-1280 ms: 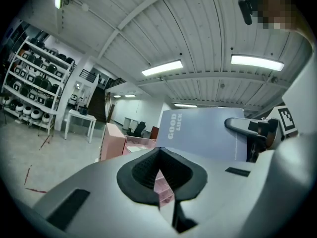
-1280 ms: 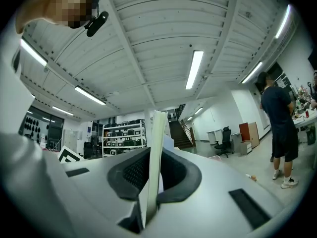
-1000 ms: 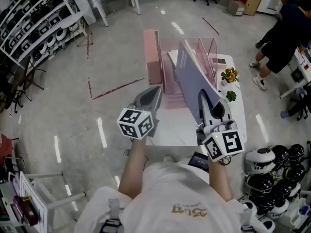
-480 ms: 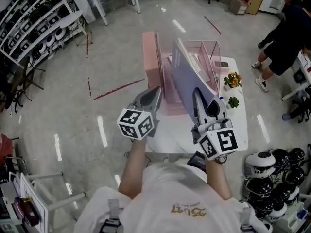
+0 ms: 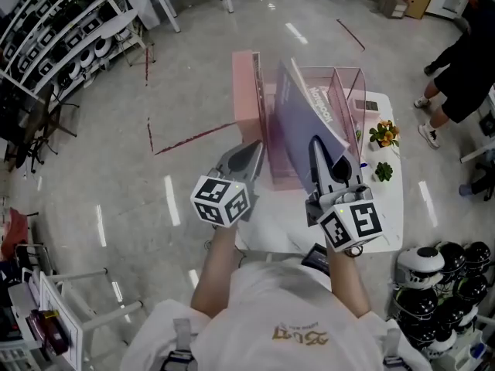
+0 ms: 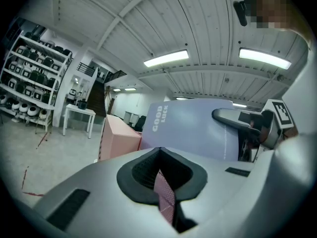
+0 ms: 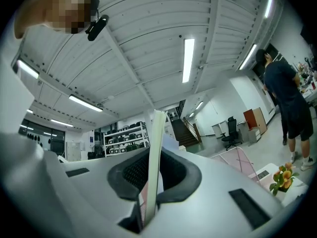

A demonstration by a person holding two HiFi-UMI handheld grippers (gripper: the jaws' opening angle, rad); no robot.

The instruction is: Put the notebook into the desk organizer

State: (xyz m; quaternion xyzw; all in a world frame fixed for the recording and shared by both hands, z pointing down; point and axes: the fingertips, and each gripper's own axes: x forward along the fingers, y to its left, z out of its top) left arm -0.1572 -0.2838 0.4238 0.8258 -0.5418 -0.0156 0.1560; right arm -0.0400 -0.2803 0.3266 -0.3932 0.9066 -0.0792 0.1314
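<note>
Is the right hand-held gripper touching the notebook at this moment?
Touching. The right gripper view shows the notebook edge-on, pinched between the closed jaws of the right hand-held gripper, with no gap on either side.

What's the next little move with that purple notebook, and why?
Probably ease the right gripper forward and down, so the notebook slides into a slot of the desk organizer. Its jaws are shut on the notebook's near edge, holding it on edge over the pink organizer, seemingly not yet seated inside.
</note>
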